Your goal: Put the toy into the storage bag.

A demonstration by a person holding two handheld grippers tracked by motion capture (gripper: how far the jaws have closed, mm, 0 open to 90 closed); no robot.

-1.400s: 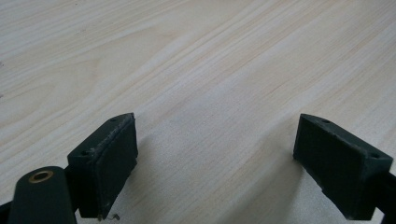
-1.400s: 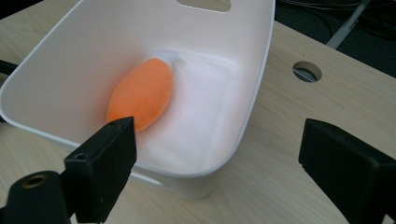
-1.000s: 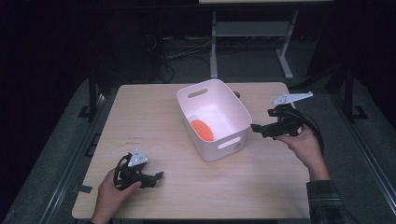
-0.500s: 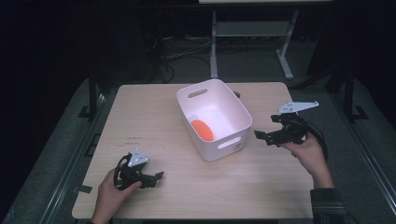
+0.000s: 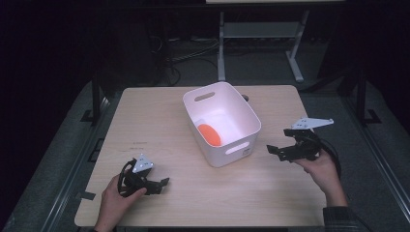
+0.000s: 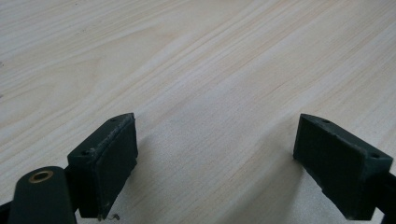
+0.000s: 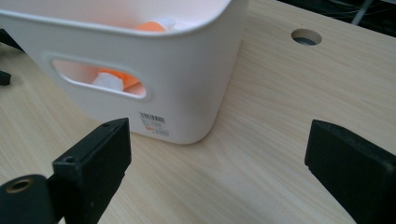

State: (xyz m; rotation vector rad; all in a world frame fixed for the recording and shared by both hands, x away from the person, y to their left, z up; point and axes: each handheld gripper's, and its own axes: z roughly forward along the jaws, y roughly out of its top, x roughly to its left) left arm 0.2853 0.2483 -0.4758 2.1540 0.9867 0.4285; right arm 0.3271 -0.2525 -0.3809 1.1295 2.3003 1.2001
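Nearest the person, the left gripper [image 5: 162, 182] rests low on the bench [image 5: 159, 121] at its near left, jaws spread wide with nothing but bare wood grain between them in the left gripper view. Farther along at the right, the right gripper [image 5: 273, 151] is held above the bench just beside the white bin [image 5: 241, 113], its jaws also wide and empty, aimed at the bin's near end where a handle slot [image 7: 98, 84] and a small barcode label [image 7: 154, 122] show in the right gripper view. In the middle of the bench, the bin stands upright and holds an orange object [image 5: 209, 134] lying on its floor toward the near end; something white seems to lie with it, though I cannot tell what. The risk, as I judge it, is that a reach from this side could nudge the bin's wall and slide the light bin across the smooth bench, or that a jaw could catch in the handle slot and tip it.
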